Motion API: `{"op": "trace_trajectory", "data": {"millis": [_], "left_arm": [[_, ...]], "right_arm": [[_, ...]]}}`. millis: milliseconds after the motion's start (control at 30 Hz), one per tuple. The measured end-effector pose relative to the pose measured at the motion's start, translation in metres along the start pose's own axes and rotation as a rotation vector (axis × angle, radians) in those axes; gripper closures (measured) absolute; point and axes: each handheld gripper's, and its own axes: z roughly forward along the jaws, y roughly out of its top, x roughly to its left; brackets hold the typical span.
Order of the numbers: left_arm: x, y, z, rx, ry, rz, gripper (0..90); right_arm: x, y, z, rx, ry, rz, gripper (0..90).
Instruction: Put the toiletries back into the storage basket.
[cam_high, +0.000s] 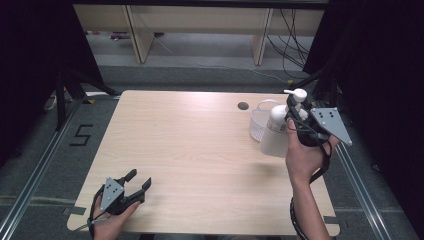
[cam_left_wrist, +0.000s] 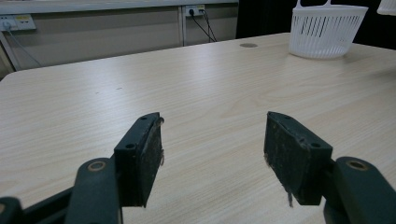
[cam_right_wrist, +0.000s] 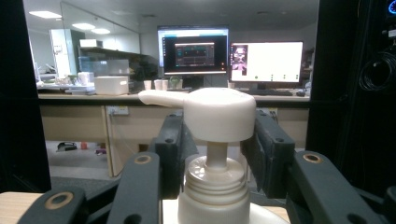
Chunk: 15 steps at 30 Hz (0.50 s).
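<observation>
Between right gripper (cam_right_wrist: 212, 154) jaws: white pump bottle (cam_high: 276, 134), clamped, seemingly tilted | left gripper (cam_left_wrist: 212, 154) jaws apart

Pump bottle (cam_high: 276, 131): white, translucent body, leaning slightly.
Pump head (cam_right_wrist: 205, 111): white, spout pointing left in the right gripper view — raised on its stem.
Place: table's far right, beside the basket — gripped at the neck.
</observation>
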Motion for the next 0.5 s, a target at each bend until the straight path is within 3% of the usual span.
{"op": "trace_trajectory", "data": {"millis": [500], "left_arm": [[-0.0003,0.0000,0.0001,-0.001,-0.001,0.000,36.4]], "right_arm": [[-0.0041,0.0092,0.0075,-0.010,-0.009,0.000,60.5]]}}
